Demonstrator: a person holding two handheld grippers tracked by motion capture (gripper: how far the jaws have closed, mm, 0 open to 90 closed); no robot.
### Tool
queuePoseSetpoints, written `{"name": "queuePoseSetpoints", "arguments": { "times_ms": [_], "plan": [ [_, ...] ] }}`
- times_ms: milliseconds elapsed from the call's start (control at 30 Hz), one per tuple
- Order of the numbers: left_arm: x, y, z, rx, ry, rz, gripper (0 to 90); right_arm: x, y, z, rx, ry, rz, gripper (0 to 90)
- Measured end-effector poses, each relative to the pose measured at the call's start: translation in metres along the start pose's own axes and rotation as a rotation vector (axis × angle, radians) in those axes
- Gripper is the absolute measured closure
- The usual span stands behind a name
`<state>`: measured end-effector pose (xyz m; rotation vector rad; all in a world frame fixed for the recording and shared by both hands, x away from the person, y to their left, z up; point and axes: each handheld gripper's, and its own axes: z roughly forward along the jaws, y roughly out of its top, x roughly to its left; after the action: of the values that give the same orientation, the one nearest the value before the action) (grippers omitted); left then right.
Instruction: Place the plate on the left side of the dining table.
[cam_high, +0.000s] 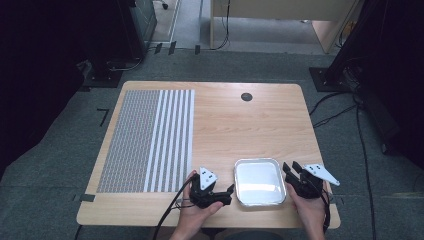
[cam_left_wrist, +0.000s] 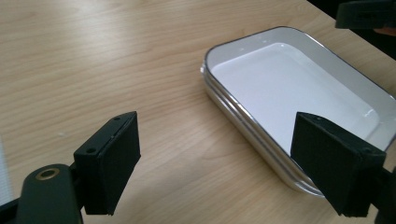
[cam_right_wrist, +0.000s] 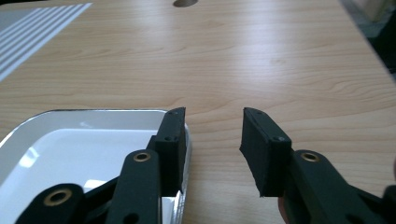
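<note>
A shallow white tray (cam_high: 260, 181) with a shiny metal rim lies near the table's front edge, with nothing in it. My left gripper (cam_high: 230, 195) lies just left of it, pointing at its left side. In the left gripper view that gripper (cam_left_wrist: 215, 130) is wide open. One jaw stands over bare wood, and the other stands in front of the near rim of the tray (cam_left_wrist: 289, 88). My right gripper (cam_high: 291, 167) is at the tray's right edge. It is open (cam_right_wrist: 214, 116): one jaw over the rim of the tray (cam_right_wrist: 84, 140), the other over the table, with only wood between them.
A grey and white striped mat (cam_high: 150, 140) covers the left part of the wooden table (cam_high: 240, 125). A dark round hole (cam_high: 246, 97) sits near the far edge. Cables, dark stands and a desk are on the floor around the table.
</note>
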<state>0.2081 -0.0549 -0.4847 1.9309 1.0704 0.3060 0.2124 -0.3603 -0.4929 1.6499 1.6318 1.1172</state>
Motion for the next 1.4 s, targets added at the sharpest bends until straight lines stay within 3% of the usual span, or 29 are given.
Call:
{"name": "queuePoseSetpoints", "arguments": {
  "times_ms": [67, 200, 267, 333, 400, 500, 567, 700, 733, 1067, 1133, 1167, 1233, 1267, 1400],
  "plan": [
    [-0.006, -0.002, 0.005, 0.017, -0.005, -0.002, 16.2, -0.003, -0.001, 0.002, 0.025, 0.052, 0.039, 65.8],
    [-0.013, -0.004, 0.01, 0.037, 0.0, -0.009, 18.9, -0.003, -0.002, 0.003, 0.029, 0.077, 0.046, 71.3],
    [-0.02, -0.007, 0.013, 0.043, 0.014, 0.005, 31.6, -0.001, -0.003, 0.004, 0.055, 0.104, 0.062, 74.0],
    [-0.024, -0.01, 0.014, 0.046, 0.007, 0.022, 44.2, 0.001, -0.003, 0.003, 0.062, 0.099, 0.069, 76.7],
    [-0.026, -0.012, 0.016, 0.051, -0.011, 0.017, 51.2, 0.001, -0.003, 0.004, 0.076, 0.121, 0.085, 78.9],
    [-0.027, -0.012, 0.017, 0.057, -0.035, 0.0, 60.5, 0.002, -0.005, 0.005, 0.086, 0.11, 0.08, 81.3],
    [-0.027, -0.013, 0.017, 0.059, -0.046, -0.024, 62.5, 0.001, -0.005, 0.007, 0.1, 0.117, 0.089, 82.1],
    [-0.028, -0.014, 0.019, 0.067, -0.07, -0.033, 66.6, 0.001, -0.007, 0.009, 0.115, 0.119, 0.104, 84.9],
    [-0.028, -0.014, 0.02, 0.068, -0.084, -0.032, 68.8, 0.0, -0.007, 0.008, 0.123, 0.112, 0.113, 88.4],
    [-0.028, -0.013, 0.02, 0.065, -0.088, -0.007, 72.7, -0.003, -0.005, 0.004, 0.119, 0.124, 0.15, 90.0],
    [-0.028, -0.013, 0.02, 0.066, -0.089, -0.002, 72.7, -0.005, -0.002, 0.002, 0.128, 0.211, 0.22, 90.0],
    [-0.028, -0.013, 0.02, 0.067, -0.089, 0.0, 72.6, -0.005, -0.002, 0.001, 0.132, 0.214, 0.231, 90.0],
    [-0.027, -0.013, 0.021, 0.071, -0.094, -0.004, 71.8, -0.005, -0.001, 0.001, 0.127, 0.152, 0.214, 90.0],
    [-0.026, -0.013, 0.021, 0.073, -0.096, -0.005, 71.2, -0.006, -0.002, 0.001, 0.126, 0.145, 0.225, 90.0],
    [-0.026, -0.013, 0.022, 0.071, -0.093, 0.0, 70.6, -0.012, -0.005, 0.004, 0.149, 0.161, 0.248, 90.0]
  ]
}}
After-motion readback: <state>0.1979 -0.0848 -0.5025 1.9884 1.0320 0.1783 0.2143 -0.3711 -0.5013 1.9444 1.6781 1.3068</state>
